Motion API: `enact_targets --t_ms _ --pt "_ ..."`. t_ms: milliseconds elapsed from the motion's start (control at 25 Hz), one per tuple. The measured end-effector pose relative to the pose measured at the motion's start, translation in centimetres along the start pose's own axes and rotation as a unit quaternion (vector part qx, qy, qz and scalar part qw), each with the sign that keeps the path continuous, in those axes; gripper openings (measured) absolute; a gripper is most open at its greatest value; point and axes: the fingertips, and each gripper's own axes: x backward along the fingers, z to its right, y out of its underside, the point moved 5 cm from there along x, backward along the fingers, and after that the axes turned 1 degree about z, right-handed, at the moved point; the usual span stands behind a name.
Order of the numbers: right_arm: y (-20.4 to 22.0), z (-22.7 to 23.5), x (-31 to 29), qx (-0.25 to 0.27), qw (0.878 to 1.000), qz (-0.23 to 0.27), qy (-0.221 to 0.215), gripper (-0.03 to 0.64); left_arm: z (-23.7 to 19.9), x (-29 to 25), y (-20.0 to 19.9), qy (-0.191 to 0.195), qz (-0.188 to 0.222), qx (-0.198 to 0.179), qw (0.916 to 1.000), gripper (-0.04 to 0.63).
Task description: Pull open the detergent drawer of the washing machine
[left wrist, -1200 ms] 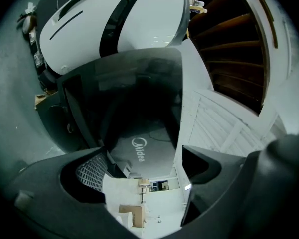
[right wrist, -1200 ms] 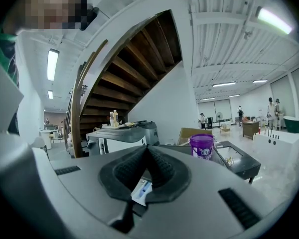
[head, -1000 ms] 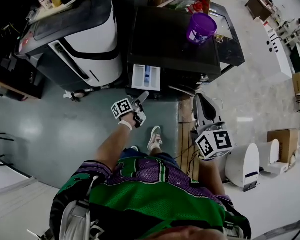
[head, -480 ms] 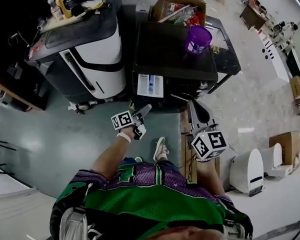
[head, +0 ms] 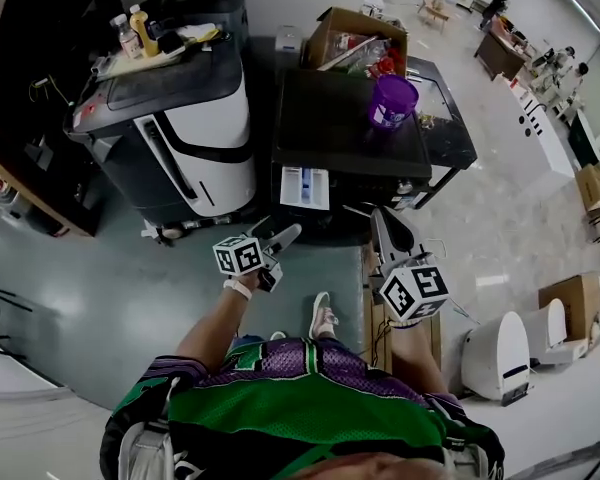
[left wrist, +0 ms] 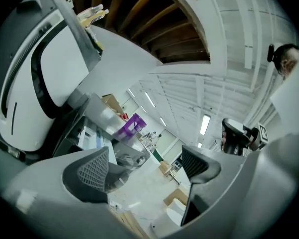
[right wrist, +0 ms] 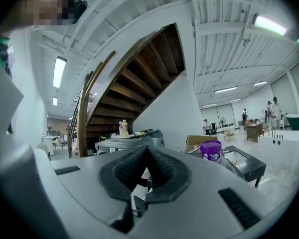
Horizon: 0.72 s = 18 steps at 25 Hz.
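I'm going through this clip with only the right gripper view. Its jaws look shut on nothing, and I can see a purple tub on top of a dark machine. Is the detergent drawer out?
Observer: Yes. In the head view the drawer sticks out from the front of the washing machine, with its white tray showing.
Operator: Is anything holding it?
Observer: No. The left gripper hangs in front of the drawer, not touching it.
Operator: Open or shut?
Observer: Open. The left gripper view shows its jaws wide apart with nothing between them.
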Motion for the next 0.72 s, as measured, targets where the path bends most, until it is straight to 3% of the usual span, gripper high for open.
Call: enact_targets --t_ms 200,320,720 --pt "-0.9 -0.7 0.0 0.000 1.000 0.011 -0.003 0.002 3.3 1.3 -3.7 -0.006 0.026 -0.092 0.9954 0.460" --pt "-1.4 -1.2 0.1 0.003 1.000 0.019 0.000 0.002 5.6 2.1 -5.7 -0.004 0.034 -0.147 0.9885 0.460" --pt "-2.2 -1.8 0.6 0.012 1.000 0.024 0.003 0.002 11.9 4.1 -9.6 -0.004 0.031 -0.272 0.9617 0.459"
